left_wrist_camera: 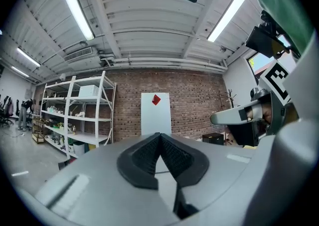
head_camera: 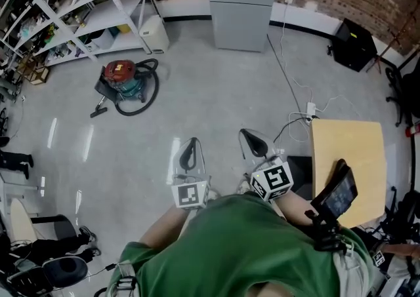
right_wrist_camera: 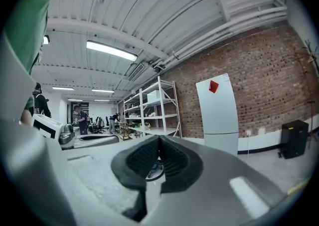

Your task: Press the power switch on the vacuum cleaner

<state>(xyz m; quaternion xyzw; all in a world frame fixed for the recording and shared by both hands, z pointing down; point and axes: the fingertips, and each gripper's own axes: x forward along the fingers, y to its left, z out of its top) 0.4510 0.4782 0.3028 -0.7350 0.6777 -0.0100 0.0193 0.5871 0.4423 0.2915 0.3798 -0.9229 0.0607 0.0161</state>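
The vacuum cleaner (head_camera: 123,79), with a red lid, a teal body and a black hose looped round it, stands on the grey floor far ahead to the left, near the shelving. My left gripper (head_camera: 191,149) and right gripper (head_camera: 253,139) are held side by side close to my body, well short of it, both pointing forward. Each is shut with nothing between its pads. In the left gripper view the left gripper (left_wrist_camera: 159,139) faces the brick wall. Under the closed tips of the right gripper (right_wrist_camera: 159,142), a sliver of the vacuum cleaner (right_wrist_camera: 153,171) shows.
White shelving (head_camera: 79,7) lines the far left. A tall grey cabinet (head_camera: 241,2) stands against the brick wall, with a white box (head_camera: 155,33) to its left. A wooden table (head_camera: 348,164) is at my right, with a power strip and cable (head_camera: 310,111) on the floor.
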